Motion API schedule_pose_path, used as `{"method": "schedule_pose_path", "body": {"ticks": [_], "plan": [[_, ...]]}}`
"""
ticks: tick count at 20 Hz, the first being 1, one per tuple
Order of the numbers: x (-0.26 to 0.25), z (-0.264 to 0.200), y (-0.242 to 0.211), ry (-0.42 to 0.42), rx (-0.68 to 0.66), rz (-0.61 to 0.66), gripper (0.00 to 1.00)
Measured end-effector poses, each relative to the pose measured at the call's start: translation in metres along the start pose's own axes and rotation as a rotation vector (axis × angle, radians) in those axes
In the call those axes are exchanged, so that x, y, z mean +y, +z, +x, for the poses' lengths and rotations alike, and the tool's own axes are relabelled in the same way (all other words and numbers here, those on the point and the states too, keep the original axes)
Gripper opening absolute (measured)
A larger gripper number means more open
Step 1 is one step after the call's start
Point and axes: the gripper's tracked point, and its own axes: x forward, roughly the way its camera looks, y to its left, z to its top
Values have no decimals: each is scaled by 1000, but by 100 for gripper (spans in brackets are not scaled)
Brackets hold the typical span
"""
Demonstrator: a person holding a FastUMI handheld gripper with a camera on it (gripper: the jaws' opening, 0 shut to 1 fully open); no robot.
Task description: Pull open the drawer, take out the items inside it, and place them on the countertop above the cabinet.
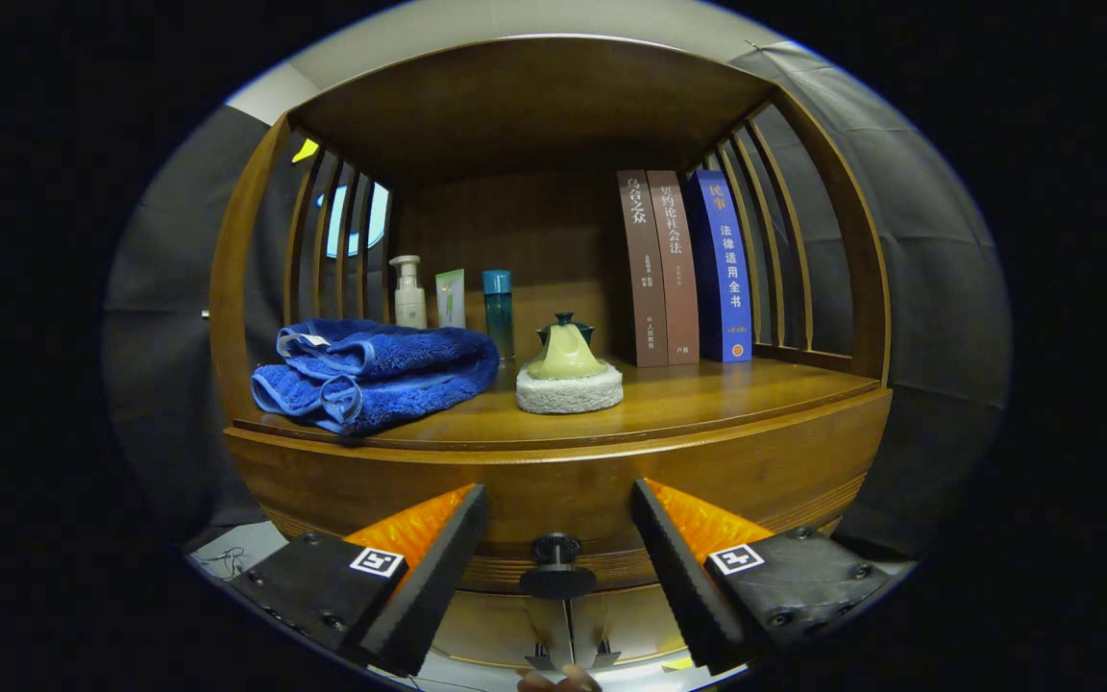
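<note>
Your tongs [559, 548] gape wide, gripping nothing, facing the closed drawer [563, 490].
The round black knob [556, 551] sits between the 2 ribbed black fingers [438, 567], touching neither. On the glossy wooden counter [707, 394] above: a plush folded blue towel [376, 370] at left, a smooth yellow-green lidded cup [565, 351] on a nubby white pad [569, 392], 3 upright books [683, 269] far right.

The wide-spread claw [560, 543] has its two black fingers cut off low down, so their bases are lost. Between them, the round black drawer knob [556, 564] stands untouched; the drawer front behind it is partly hidden, and its inside cannot be seen. The folded blue towel [376, 373] covers the feet of the white pump bottle [408, 292] and the pale green tube [451, 298].
</note>
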Motion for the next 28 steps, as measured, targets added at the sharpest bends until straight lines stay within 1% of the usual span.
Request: {"method": "schedule_pose_path", "body": {"ticks": [5,9,12,14,16,19,21,22,24,28], "plan": [[-1,-1,1,4,-8,20,100],[-4,-14,28,1,-66,-17,99],[0,-36,47,19,-51,-18,99],[5,-54,69,43,-47,-13,99],[10,-74,100,65,-49,-23,99],[16,-109,161,76,-76,-86,99],[28,-132,197,107,-95,-119,99],[33,-141,208,123,-88,-124,99],[34,-158,223,129,-63,-119,99],[35,-184,246,135,-70,-70,99]]}}
